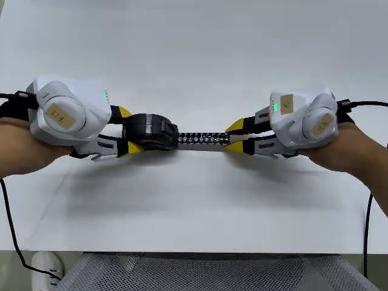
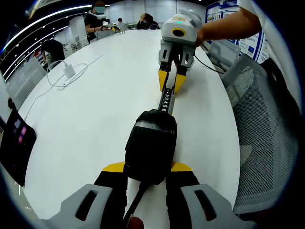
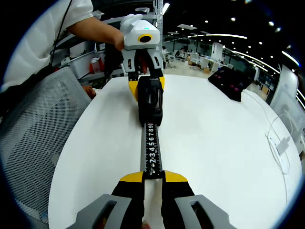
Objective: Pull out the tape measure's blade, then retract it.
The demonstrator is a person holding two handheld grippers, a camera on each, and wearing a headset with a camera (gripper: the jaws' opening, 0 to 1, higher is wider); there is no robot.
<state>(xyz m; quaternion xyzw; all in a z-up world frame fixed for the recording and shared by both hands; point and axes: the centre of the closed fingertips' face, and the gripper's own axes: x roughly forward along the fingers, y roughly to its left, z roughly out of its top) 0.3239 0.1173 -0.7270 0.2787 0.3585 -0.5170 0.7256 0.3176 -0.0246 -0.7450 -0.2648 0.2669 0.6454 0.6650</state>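
A black tape measure case hangs just over the white table, held between the yellow-tipped fingers of my left gripper. In the left gripper view the case sits between the jaws. A short length of black blade with white numbers runs from the case to my right gripper, which is shut on the blade's end. The right gripper view shows the blade stretching from its pinched tip back to the case.
A mesh chair stands at the table's near edge. A dark device, a white charger and cable lie on the far side of the table. People work at the table's far end.
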